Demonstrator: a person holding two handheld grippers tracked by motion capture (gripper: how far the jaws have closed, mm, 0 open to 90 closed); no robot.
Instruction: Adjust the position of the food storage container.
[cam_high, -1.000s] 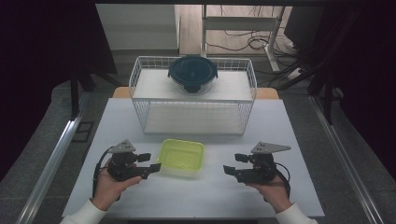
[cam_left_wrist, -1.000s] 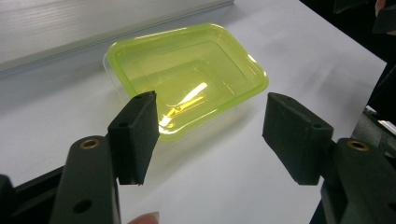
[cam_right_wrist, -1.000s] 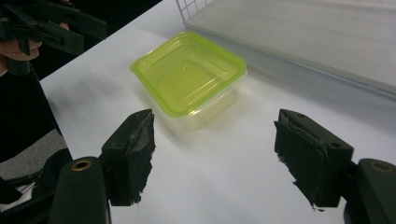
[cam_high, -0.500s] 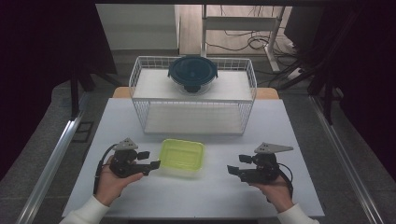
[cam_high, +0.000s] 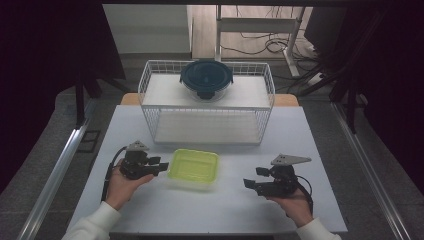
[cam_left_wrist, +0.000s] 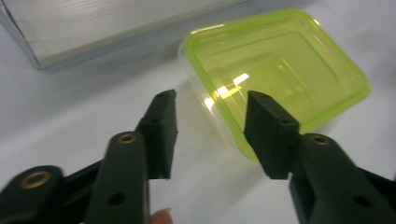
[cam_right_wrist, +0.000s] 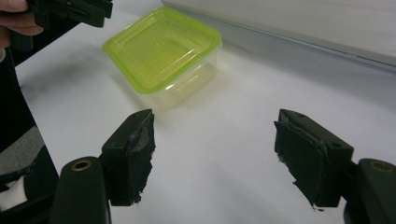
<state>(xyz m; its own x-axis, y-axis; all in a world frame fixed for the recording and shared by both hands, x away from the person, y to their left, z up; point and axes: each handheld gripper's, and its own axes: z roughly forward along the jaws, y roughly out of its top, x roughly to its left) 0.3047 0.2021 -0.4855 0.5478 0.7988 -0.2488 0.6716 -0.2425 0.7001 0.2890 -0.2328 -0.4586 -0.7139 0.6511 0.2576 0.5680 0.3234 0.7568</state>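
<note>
No text, label, brand, number or sign can be read anywhere in these views.
</note>
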